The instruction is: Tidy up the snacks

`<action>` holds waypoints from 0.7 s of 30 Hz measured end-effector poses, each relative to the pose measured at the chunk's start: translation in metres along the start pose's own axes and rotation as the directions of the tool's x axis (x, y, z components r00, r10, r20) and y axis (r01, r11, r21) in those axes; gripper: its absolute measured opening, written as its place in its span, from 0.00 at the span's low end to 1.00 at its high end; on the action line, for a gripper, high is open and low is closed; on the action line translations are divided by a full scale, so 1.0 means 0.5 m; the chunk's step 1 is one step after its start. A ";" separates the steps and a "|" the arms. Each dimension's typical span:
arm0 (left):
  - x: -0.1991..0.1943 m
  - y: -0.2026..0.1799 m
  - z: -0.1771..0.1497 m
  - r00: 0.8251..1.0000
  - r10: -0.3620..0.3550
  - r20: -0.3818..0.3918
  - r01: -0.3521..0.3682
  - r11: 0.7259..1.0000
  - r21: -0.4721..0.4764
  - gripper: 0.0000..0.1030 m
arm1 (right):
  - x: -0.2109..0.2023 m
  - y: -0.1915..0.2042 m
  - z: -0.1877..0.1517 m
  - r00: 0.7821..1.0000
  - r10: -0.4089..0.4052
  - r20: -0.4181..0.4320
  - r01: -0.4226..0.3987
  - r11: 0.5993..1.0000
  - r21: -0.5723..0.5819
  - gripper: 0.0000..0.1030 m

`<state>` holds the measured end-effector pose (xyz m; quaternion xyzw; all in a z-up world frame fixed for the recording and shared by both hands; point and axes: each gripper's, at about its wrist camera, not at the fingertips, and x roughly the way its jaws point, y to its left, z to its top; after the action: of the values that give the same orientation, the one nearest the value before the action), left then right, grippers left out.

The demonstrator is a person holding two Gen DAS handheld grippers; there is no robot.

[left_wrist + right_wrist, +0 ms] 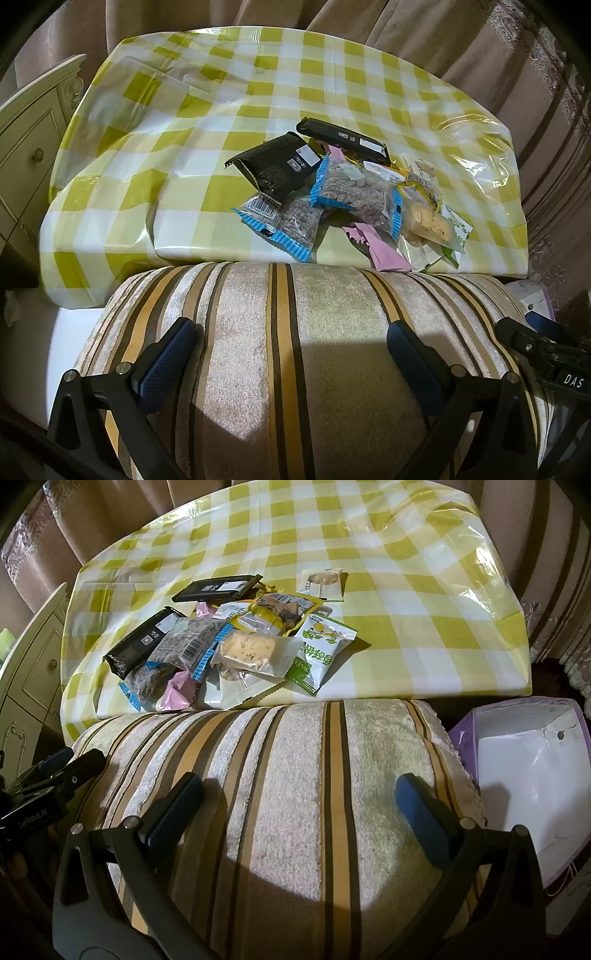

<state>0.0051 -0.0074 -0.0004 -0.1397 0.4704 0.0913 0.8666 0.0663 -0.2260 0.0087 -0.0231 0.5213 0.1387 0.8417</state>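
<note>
the tablecloth (406, 602) is yellow-green and white check. the cushion (295, 775) has beige, gold and brown stripes. at right, the bag (465, 734) is lilac.

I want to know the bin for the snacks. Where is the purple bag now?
In the right wrist view the purple bag stands open at the right edge, beside the striped cushion and below the checkered table.

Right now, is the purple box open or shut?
Open. The purple box shows its white inside, with no lid over it and nothing visible in it.
</note>
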 end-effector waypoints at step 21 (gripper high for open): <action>0.000 0.000 0.000 1.000 0.000 0.000 0.000 1.000 0.000 1.00 | 0.000 0.003 -0.003 1.000 0.000 0.001 0.000 1.000 0.002 1.00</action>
<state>0.0050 -0.0074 -0.0005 -0.1396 0.4704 0.0912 0.8665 0.0645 -0.2247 0.0083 -0.0223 0.5210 0.1385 0.8419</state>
